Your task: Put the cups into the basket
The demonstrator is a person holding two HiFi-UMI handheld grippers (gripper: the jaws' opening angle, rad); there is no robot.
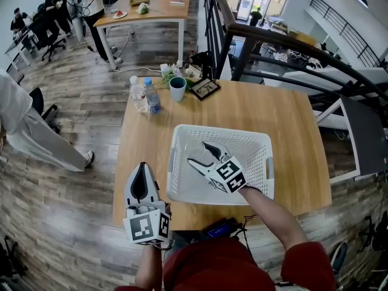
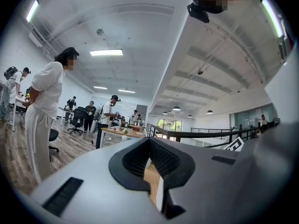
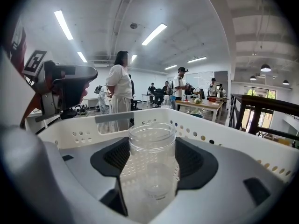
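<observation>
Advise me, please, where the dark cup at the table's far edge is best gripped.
I'd take the dark cup by its side wall below the rim, from the near side: it stands upright, with bottles on its left and a frame on its right.

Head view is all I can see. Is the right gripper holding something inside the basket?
Observer: Yes. The right gripper is shut on a clear cup, which stands upright inside the basket.
Operator: Is anything in the cup?
Observer: It looks empty. The basket's holes show straight through it.
Operator: What about the left one?
Observer: The left gripper holds nothing, and its jaws are closed.
</observation>
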